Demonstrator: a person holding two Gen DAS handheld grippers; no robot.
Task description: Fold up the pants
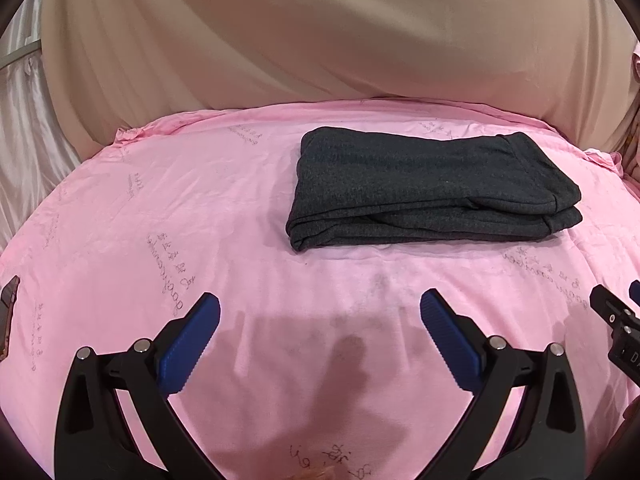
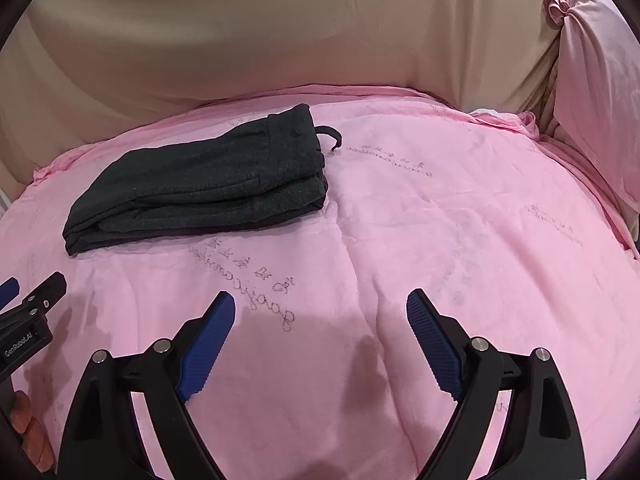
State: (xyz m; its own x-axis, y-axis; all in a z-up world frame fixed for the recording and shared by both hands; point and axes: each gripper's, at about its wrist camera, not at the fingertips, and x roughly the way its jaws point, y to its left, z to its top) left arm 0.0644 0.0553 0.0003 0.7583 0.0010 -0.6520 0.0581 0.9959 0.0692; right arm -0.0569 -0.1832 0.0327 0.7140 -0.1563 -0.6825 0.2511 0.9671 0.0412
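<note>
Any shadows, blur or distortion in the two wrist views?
Left wrist: fisheye bows the pink printed bedsheet; the open left gripper casts a soft shadow; focus sharp. Right wrist: same bowing, shadow under the open right gripper; folded dark grey pants crisp.

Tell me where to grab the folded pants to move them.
Take the pants at the thick folded edge nearest the grippers, coming in low from the near side. The layers stack there, so the fingers can probably pinch them all; the far end has a loose drawstring.
</note>
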